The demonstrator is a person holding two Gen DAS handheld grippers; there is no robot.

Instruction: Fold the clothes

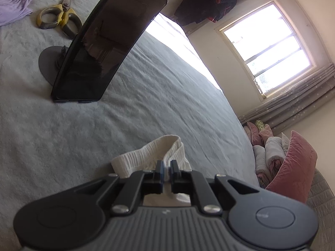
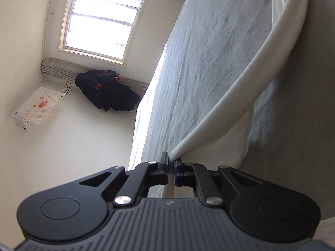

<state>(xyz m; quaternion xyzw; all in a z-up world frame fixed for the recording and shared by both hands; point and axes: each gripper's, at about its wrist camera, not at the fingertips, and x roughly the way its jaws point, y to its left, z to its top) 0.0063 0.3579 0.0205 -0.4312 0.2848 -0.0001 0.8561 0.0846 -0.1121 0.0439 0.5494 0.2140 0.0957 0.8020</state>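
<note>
Cream ribbed cotton garment (image 1: pixel 159 150) is pinched by left tongs (image 1: pixel 166 167) and right tongs (image 2: pixel 171 167) above grey bed (image 1: pixel 146 104), near dark propped tablet (image 1: pixel 108 41) and yellow-handled scissors (image 1: pixel 60 17).

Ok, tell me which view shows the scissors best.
The left wrist view. The yellow-handled scissors lie in plain sight on the grey bedspread, behind the propped dark tablet. The right wrist view shows none of them, only bedspread, white garment and window wall.
</note>
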